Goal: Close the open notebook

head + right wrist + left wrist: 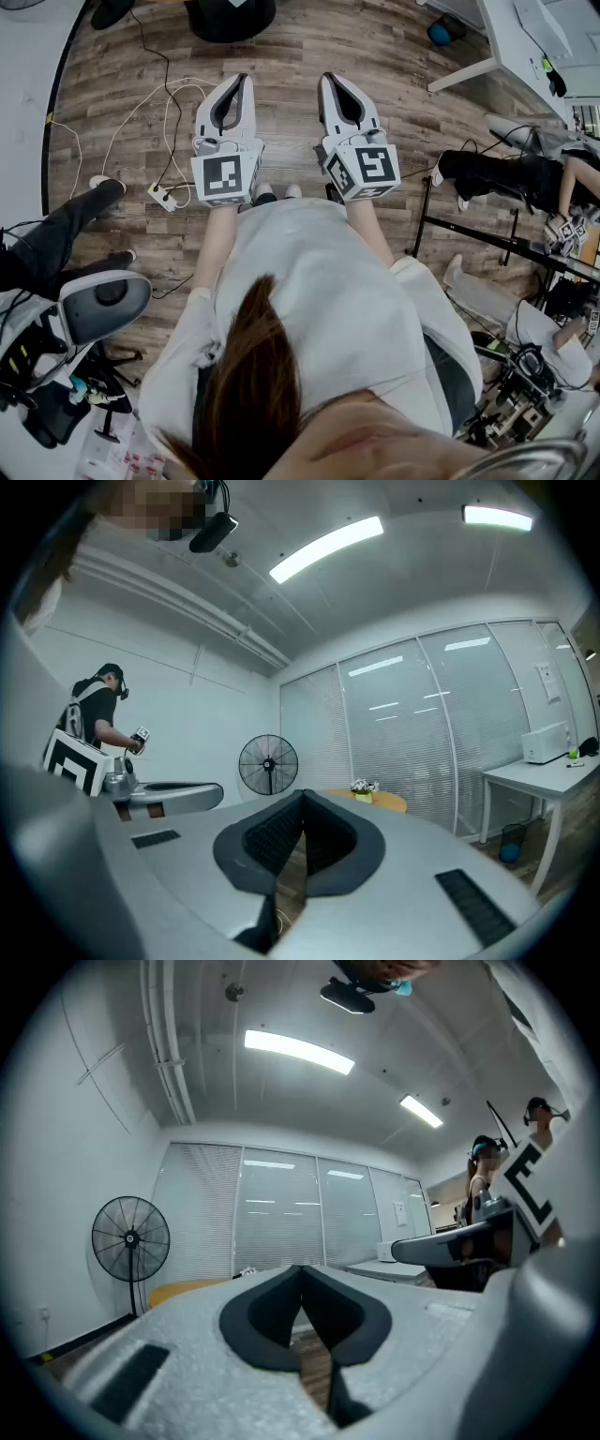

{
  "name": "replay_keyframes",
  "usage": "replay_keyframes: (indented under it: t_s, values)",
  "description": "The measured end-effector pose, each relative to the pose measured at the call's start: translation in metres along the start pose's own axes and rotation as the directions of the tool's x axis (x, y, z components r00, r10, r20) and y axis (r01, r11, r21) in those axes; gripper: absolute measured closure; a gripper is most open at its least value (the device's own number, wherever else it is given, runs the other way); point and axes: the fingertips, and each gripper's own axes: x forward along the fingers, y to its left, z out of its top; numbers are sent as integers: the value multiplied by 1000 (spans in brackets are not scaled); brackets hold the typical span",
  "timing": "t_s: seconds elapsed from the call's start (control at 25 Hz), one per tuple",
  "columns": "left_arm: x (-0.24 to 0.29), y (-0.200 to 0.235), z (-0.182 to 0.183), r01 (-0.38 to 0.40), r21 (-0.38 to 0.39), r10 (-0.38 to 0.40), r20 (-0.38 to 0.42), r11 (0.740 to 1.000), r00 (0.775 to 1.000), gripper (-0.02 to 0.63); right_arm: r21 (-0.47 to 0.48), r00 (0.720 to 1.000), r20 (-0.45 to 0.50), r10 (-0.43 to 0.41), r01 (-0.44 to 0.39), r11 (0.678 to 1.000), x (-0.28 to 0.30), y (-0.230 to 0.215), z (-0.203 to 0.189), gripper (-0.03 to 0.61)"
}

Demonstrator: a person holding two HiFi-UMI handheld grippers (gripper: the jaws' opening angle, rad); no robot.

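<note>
No notebook shows in any view. My left gripper (242, 78) is held level in front of the person, over the wooden floor (281, 47), with its jaws shut and nothing between them. My right gripper (328, 78) is beside it, a hand's width to the right, also level, shut and empty. In the left gripper view the left gripper (301, 1267) has its dark pads meeting at the tip. In the right gripper view the right gripper (302, 794) also has its tips together. Both point across the room at glass walls with blinds.
A white power strip (161, 197) with cables lies on the floor to the left. Another person's legs (56, 234) are at the left, and seated people (525, 173) at the right. A white table (506, 37) stands far right. A standing fan (130, 1238) and a round yellow table (375, 800) are ahead.
</note>
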Motion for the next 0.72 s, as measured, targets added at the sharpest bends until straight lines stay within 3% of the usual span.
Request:
replay_keyframes:
  t_s: [0.72]
  values:
    - [7, 10, 0, 5, 5, -5, -3, 1000, 1000, 598, -27, 998, 43, 44, -43, 999, 11, 8, 7, 577]
